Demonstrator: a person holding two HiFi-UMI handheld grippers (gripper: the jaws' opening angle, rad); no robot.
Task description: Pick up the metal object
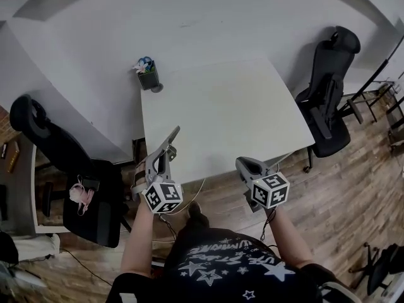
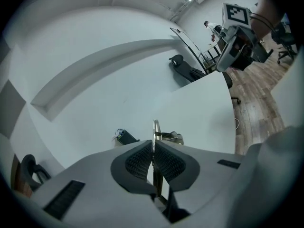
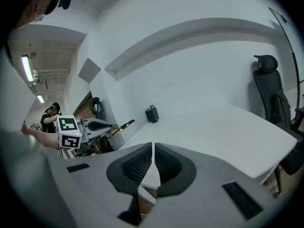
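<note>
While a white table (image 1: 233,118) with a small pot (image 1: 149,77) on its far corner stands against a white wall (image 1: 189,17) on a wood floor (image 1: 353,188), the left gripper (image 2: 153,147) is clamped on the metal object (image 2: 156,128) above the table's near left corner. The right gripper (image 3: 153,151) has its jaws together and empty. Seen edge-on, the object's shape is unclear.

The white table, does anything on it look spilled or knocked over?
No, nothing stands out. The table shows no spill, with only a small dark pot standing upright at its far corner. The thin metal object sits pinched edge-on in the left claw.
</note>
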